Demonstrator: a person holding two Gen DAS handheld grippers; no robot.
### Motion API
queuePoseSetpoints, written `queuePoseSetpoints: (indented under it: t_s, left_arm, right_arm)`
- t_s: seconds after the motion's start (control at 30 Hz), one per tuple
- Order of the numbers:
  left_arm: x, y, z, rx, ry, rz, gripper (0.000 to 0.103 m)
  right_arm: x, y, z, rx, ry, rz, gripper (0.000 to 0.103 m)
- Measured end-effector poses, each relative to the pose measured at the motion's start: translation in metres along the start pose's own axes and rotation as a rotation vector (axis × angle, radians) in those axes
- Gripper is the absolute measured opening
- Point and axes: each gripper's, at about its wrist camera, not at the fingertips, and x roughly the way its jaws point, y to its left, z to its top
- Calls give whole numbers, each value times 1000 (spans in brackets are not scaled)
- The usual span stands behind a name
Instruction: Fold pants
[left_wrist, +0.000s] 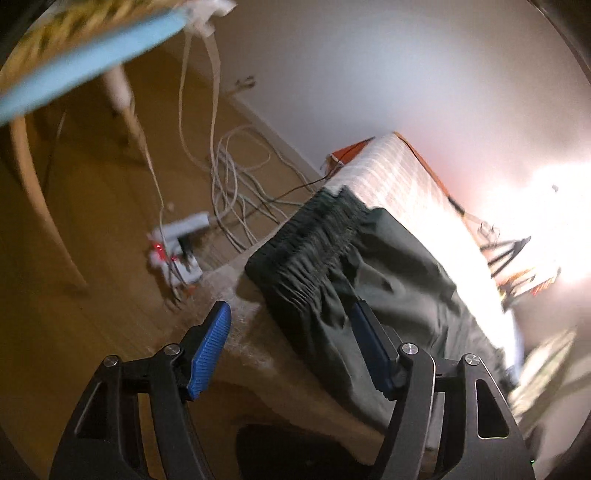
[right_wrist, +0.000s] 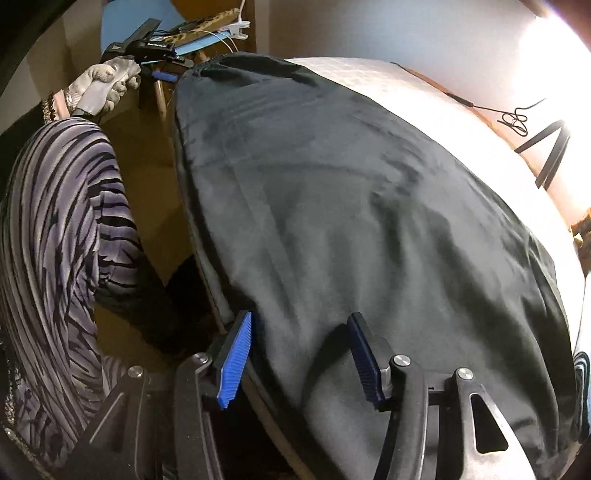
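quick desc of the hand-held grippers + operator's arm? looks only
Both the left hand-held gripper and right hand-held gripper: black linkage frames, silver pivot pins, ribbed blue pads. Operator's left hand wears a grey knit glove; sleeve is grey with black zebra stripes.

Motion blur smears the power strip (left_wrist: 177, 247) and cables (left_wrist: 236, 173).

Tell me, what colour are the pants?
The pants are very dark green, nearly black. The left wrist view shows it best.

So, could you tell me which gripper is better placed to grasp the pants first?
Probably the right gripper: its open jaws already straddle the pants edge, while the left gripper hangs open short of the waistband.
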Motion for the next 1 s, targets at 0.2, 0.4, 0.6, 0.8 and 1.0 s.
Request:
queuePoseSetpoints:
  t_s: [0.2,0.4,0.6,0.8,1.0]
  left_arm:
    - [15,4,8,-62,20,-39,67]
    - [29,8,10,-73,22,-24,67]
    - [29,-1,1,-47,-77,-2,62]
    - [20,-21,-3,55,-178,95,25]
    - [3,-55,-10,203,-278,135,17]
  right_arm:
    - [6,5,7,11,7,-1,61]
    - [10,3,11,23,5,5,64]
    - [12,2,13,23,6,7,65]
    - [12,3,13,27,4,3,66]
    - [11,3,14,41,11,9,66]
